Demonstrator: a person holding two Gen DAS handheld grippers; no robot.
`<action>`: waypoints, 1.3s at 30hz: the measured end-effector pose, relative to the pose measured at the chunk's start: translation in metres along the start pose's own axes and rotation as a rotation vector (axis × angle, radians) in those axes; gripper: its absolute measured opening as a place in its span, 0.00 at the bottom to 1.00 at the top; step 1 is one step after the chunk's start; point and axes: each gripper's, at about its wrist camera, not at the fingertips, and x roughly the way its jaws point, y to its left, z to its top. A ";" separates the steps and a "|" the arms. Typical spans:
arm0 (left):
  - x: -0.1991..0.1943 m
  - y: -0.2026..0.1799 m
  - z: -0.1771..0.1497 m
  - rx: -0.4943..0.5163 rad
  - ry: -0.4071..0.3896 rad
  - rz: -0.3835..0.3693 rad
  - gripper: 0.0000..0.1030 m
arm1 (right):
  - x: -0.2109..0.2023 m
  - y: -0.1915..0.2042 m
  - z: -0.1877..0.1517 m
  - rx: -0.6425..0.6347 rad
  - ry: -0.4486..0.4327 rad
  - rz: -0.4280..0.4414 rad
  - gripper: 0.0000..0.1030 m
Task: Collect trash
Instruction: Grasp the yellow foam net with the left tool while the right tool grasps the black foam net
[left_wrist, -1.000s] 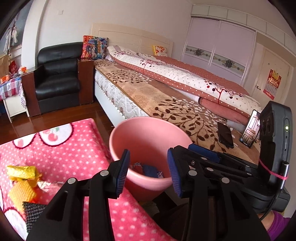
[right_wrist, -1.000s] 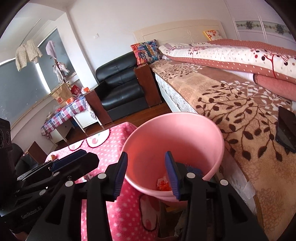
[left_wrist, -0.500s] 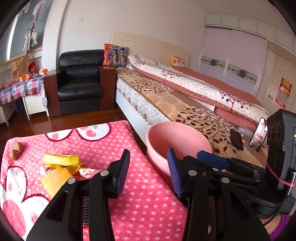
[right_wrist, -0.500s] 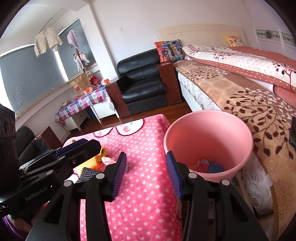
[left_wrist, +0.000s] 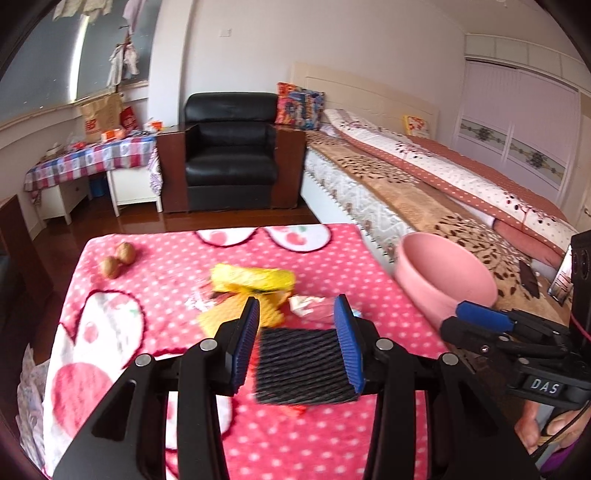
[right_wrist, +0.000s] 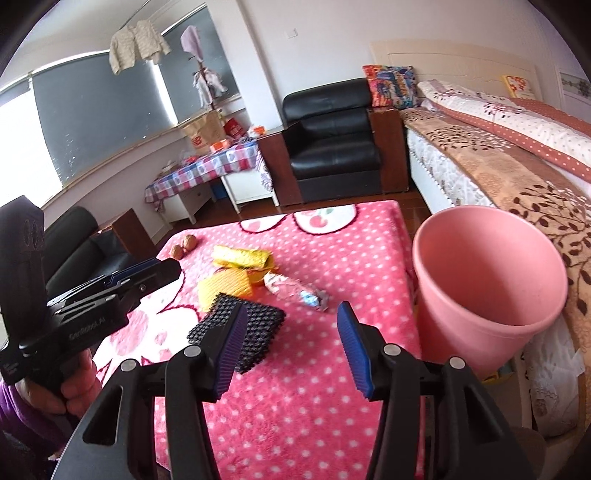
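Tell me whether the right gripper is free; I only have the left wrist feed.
Observer: The right gripper is open, with nothing between its fingers.
Operator: Report the bin's inside.
Observer: The pink bin turns its mouth toward the right wrist camera. The inner wall that shows is bare, and the bottom is hidden.
Operator: Check the black mesh's neighbours.
Observer: The black mesh abuts the yellow net and lies apart from the foil wrapper.

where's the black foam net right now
The black foam net lies on the pink blanket, framed by the open left gripper, just before the yellow foam net.
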 end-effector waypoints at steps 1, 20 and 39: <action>-0.001 0.007 -0.002 -0.006 0.004 0.009 0.41 | 0.004 0.004 -0.001 -0.011 0.010 0.009 0.49; 0.043 0.065 -0.021 -0.100 0.104 0.083 0.41 | 0.057 0.047 -0.014 -0.141 0.126 0.108 0.55; 0.109 0.084 -0.020 -0.252 0.240 -0.005 0.11 | 0.068 0.044 -0.023 -0.135 0.163 0.121 0.55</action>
